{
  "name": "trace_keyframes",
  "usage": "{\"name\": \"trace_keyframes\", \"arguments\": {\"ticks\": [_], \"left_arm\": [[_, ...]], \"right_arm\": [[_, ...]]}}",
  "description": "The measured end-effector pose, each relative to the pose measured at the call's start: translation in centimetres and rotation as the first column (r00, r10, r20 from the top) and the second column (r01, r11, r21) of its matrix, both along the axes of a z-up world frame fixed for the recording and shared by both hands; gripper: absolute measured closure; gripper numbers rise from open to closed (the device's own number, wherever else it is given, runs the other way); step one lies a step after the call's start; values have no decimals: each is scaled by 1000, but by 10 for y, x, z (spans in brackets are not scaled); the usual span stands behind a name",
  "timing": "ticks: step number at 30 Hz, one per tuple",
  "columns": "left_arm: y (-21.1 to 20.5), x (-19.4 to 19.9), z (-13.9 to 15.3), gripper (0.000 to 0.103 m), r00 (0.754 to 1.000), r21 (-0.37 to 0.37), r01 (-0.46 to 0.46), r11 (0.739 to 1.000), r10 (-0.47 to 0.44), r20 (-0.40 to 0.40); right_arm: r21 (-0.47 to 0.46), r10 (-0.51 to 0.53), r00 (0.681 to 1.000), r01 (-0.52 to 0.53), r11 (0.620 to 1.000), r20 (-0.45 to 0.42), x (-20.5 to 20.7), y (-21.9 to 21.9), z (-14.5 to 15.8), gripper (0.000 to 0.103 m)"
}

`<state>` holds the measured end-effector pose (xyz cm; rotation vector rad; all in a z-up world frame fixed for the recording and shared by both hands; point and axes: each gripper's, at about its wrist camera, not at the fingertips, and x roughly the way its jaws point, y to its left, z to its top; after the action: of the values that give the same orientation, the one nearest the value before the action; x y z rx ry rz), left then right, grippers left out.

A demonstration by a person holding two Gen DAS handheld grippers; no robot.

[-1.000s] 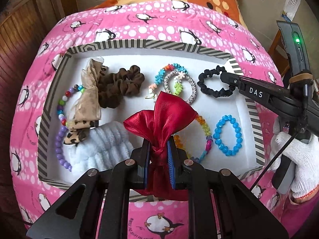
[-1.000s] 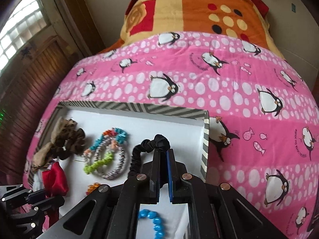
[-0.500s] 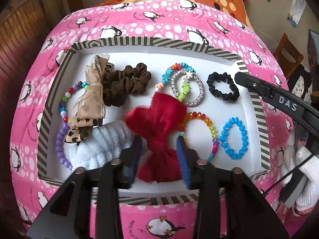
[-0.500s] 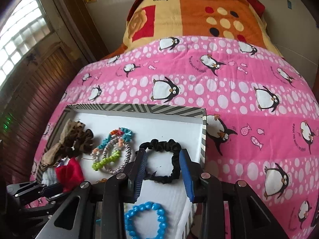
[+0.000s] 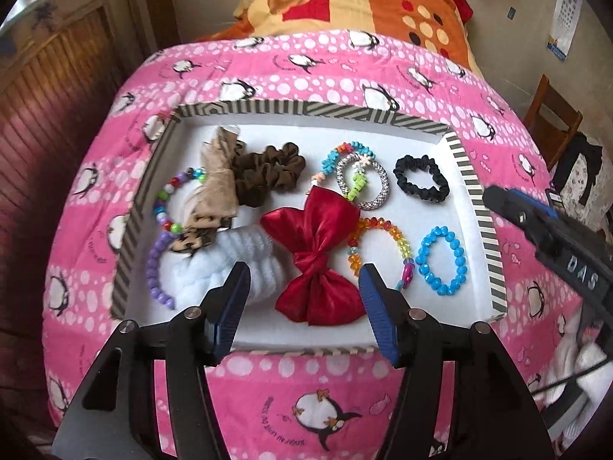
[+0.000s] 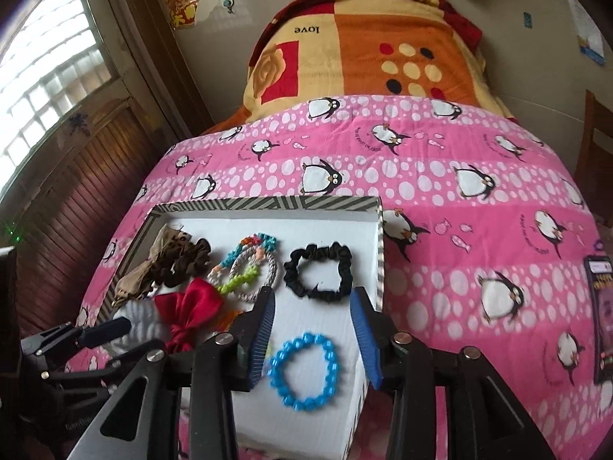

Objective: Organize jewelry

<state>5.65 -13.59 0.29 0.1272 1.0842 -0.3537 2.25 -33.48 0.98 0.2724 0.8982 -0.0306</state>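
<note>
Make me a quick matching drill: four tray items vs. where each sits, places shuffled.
Items:
1. red bow
2. black scrunchie
3. blue bracelet
4. purple beads

Places:
A. tray's left edge
B. far right corner
C. near right corner
D. between the left gripper's open fingers

Pairs: 1-D, 2-B, 3-C, 4-A

Ahead of your tools you have a pink penguin bedspread (image 6: 440,207), an orange patterned blanket (image 6: 367,50) beyond it, a wooden chair (image 5: 551,115) off right and a window (image 6: 46,76) left.
</note>
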Motion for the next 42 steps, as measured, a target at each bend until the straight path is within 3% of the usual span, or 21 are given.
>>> {"name": "trace_keyframes", "arguments": {"ticks": [11,21,24,27,42], "left_arm": [[40,-30,26,44,994,-21,-65,998,66,84],[62,-53,49,44,982,-34,-95,995,100,163],[64,-56,53,44,979,-35,-96,995,100,175],[66,-59,56,44,977,-34,-98,995,103,185],[69,-62,65,44,971,-34,-115,993,120,208]], "right_arm": [[6,-5,1000,5,1000,-1,-45,44,8,64],[-27,28,999,-27,999,23,-61,81,24,62],[-38,31,999,-30,999,25,-62,85,27,59],[-44,33,999,-32,999,24,-63,88,29,49],[-69,40,998,-37,997,42,-64,93,40,49]]}}
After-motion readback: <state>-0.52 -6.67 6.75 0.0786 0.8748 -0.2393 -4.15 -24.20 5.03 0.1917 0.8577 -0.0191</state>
